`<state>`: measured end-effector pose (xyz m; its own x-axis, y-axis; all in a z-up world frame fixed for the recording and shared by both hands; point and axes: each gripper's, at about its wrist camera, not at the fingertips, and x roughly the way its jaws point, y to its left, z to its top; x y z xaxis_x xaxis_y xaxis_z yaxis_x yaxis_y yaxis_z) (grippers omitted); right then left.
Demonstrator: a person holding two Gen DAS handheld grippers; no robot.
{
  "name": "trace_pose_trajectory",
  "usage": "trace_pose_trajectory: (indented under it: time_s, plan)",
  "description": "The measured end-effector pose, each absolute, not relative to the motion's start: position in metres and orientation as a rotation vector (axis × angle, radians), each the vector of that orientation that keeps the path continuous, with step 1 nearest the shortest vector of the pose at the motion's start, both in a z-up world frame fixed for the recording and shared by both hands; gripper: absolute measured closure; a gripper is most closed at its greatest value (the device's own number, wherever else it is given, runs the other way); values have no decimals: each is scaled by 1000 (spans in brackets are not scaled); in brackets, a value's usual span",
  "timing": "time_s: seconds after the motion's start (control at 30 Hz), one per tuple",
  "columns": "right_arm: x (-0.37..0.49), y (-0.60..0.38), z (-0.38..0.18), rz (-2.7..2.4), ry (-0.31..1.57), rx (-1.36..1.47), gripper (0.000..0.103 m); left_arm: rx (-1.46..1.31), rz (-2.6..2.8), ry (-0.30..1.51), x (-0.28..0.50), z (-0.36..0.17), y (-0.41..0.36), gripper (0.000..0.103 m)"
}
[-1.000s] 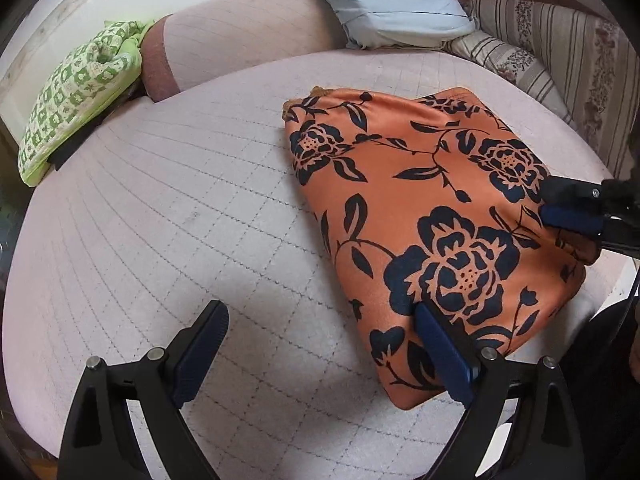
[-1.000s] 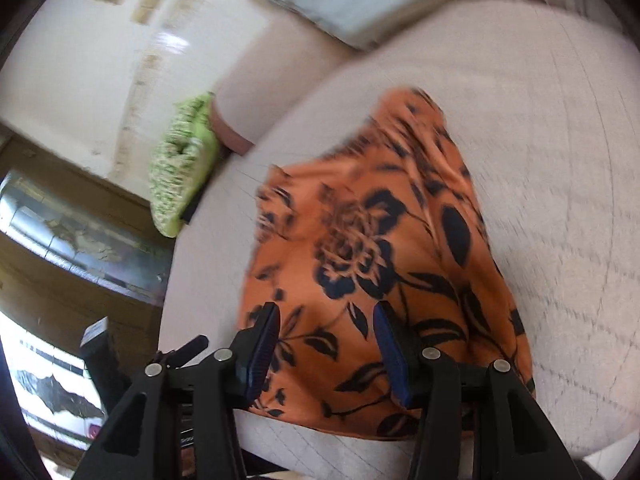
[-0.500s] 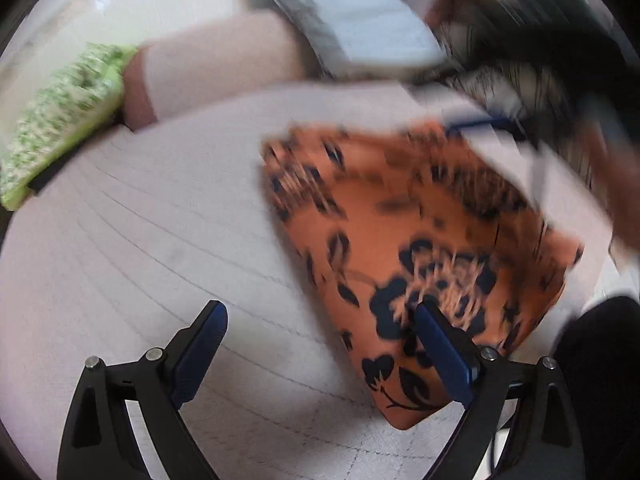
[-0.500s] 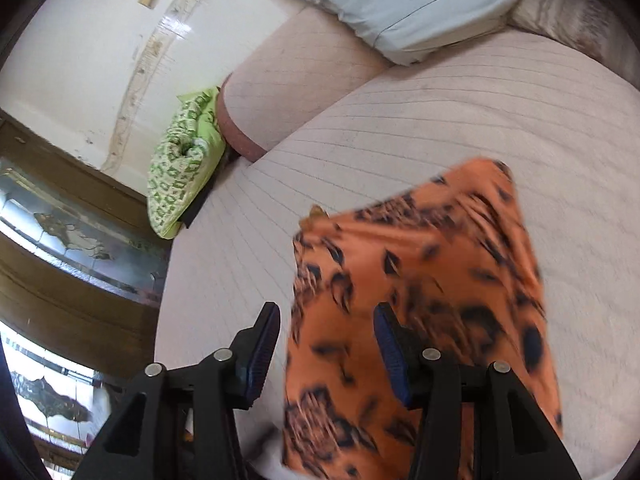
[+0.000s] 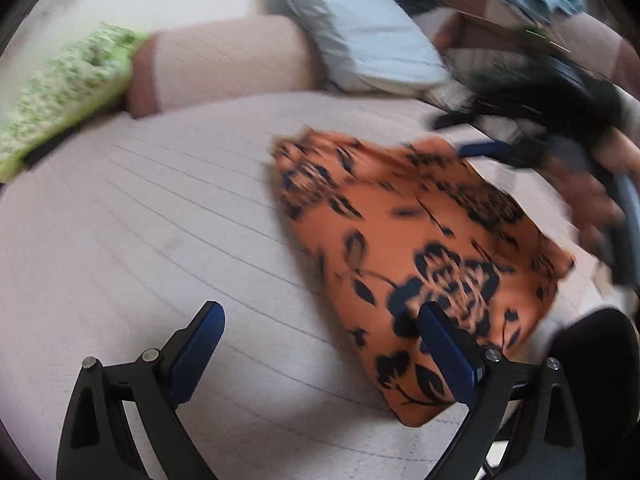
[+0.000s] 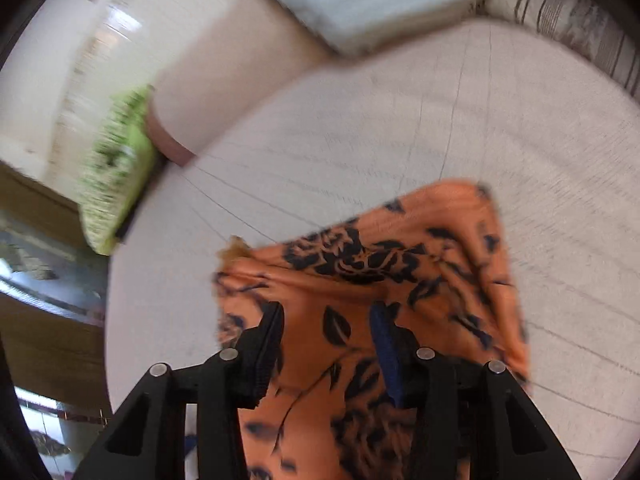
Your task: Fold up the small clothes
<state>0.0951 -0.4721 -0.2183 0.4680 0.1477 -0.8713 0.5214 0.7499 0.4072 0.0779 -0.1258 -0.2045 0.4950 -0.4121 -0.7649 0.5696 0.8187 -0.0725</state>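
An orange cloth with dark blue flowers (image 5: 404,240) lies folded on the pale quilted seat (image 5: 140,240). My left gripper (image 5: 320,336) is open wide, low at the cloth's near left edge; its right finger (image 5: 448,356) is over the cloth and its left finger over bare seat. In the left wrist view, my right gripper (image 5: 492,148), held by a hand (image 5: 592,200), is at the cloth's far right corner. In the right wrist view, that gripper (image 6: 326,332) stands open above the cloth (image 6: 400,264), with nothing pinched between its pads. Both views are blurred.
A green patterned cushion (image 5: 60,92) lies at the far left beside the pink backrest (image 5: 224,64). A light blue pillow (image 5: 380,52) and a striped cushion (image 6: 560,28) are at the back. Dark wooden furniture (image 6: 48,340) stands past the seat's left edge.
The right gripper has swung from the cloth's near right edge to its far right corner, still open. The left gripper has tilted up slightly, still open.
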Motion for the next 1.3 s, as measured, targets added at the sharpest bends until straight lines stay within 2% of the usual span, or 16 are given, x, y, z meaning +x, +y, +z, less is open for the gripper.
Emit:
trace_pose_trajectory:
  time_s: [0.17,0.4,0.73,1.3]
  plan:
    - [37,-476,-164,-254,953,638,37,178,-485,816,78,-167,-111,5]
    - [-27,-467,-136,-238,899,636,36,198,-414,744,64,-130,-97,5]
    - [-50,-451,-130,-206,876,631,36,236,-394,691,38,-96,-99,5]
    - [-54,-479,-166,-218,907,686,36,299,-357,780,61,-122,-128,5]
